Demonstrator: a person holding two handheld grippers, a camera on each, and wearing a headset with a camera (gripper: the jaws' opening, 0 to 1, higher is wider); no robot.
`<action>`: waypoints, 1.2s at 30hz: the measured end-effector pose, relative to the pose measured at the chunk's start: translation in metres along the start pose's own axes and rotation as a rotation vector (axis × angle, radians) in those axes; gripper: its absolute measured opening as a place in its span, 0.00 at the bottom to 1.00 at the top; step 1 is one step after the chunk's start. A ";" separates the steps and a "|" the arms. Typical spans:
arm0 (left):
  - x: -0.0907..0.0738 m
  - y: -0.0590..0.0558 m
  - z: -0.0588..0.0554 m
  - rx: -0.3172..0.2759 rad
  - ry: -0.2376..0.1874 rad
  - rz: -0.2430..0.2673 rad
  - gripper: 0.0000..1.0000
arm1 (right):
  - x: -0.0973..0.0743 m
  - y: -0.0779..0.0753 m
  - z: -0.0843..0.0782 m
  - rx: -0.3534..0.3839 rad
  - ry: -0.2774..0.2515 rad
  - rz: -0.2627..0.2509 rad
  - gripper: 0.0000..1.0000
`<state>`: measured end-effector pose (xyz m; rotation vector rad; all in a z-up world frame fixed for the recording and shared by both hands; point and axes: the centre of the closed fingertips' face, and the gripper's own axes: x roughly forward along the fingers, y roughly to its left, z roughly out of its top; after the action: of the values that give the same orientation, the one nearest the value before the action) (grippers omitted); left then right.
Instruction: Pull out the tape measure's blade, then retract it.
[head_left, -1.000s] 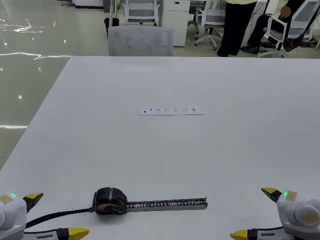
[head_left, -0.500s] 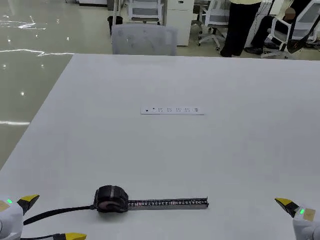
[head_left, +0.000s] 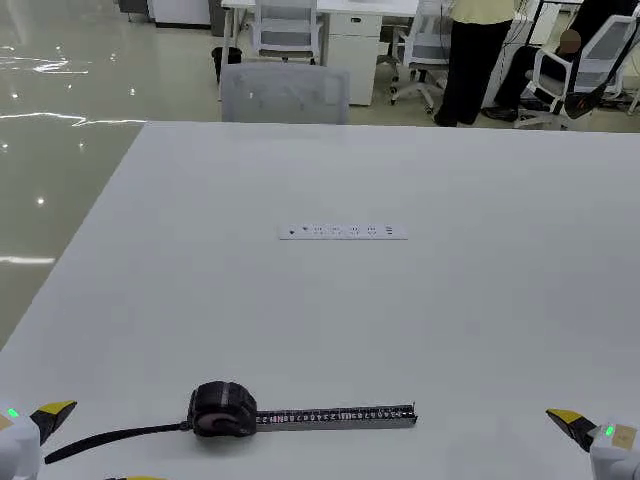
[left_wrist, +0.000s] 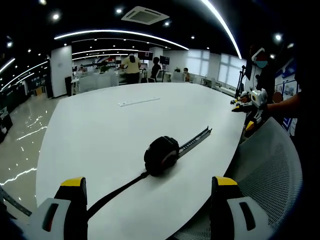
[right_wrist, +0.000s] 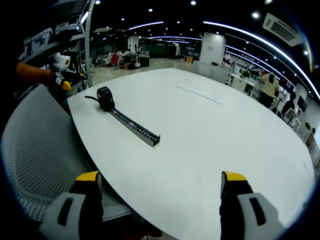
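Observation:
A black tape measure (head_left: 222, 410) lies near the front edge of the white table (head_left: 330, 320). Its blade (head_left: 335, 415) lies drawn out to the right, flat on the table, and its black strap (head_left: 110, 438) trails left. In the left gripper view the case (left_wrist: 161, 155) rests ahead of my left gripper (left_wrist: 150, 182), whose jaws stand wide apart and hold nothing. My right gripper (right_wrist: 161, 176) is open too and well short of the blade's hooked end (right_wrist: 155, 140). In the head view one yellow fingertip (head_left: 52, 411) shows at the bottom left and another fingertip (head_left: 567, 420) at the bottom right.
A flat white socket strip (head_left: 342, 232) lies mid-table. A grey chair (head_left: 284, 95) stands at the far edge, with a person (head_left: 468, 50) and office chairs beyond. A grey mesh chair back (left_wrist: 270, 170) sits at the near edge, between the grippers.
Both grippers have drawn back toward the near edge and sunk lower in the head view. The tape measure and its drawn-out blade have not moved. The head camera tilted slightly.

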<state>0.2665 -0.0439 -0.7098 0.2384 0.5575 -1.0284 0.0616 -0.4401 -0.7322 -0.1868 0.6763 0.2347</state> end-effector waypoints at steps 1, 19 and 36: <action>0.000 0.000 0.000 0.001 0.002 -0.001 1.00 | -0.001 -0.001 0.001 -0.001 -0.004 -0.002 1.00; 0.006 -0.005 0.000 0.008 0.009 -0.009 1.00 | -0.016 -0.009 -0.005 0.004 -0.002 -0.010 1.00; 0.022 -0.020 -0.005 0.008 0.093 -0.065 1.00 | -0.011 -0.003 -0.011 -0.105 0.040 0.108 1.00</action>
<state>0.2564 -0.0683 -0.7245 0.2780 0.6488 -1.0865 0.0481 -0.4477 -0.7335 -0.2563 0.7155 0.3714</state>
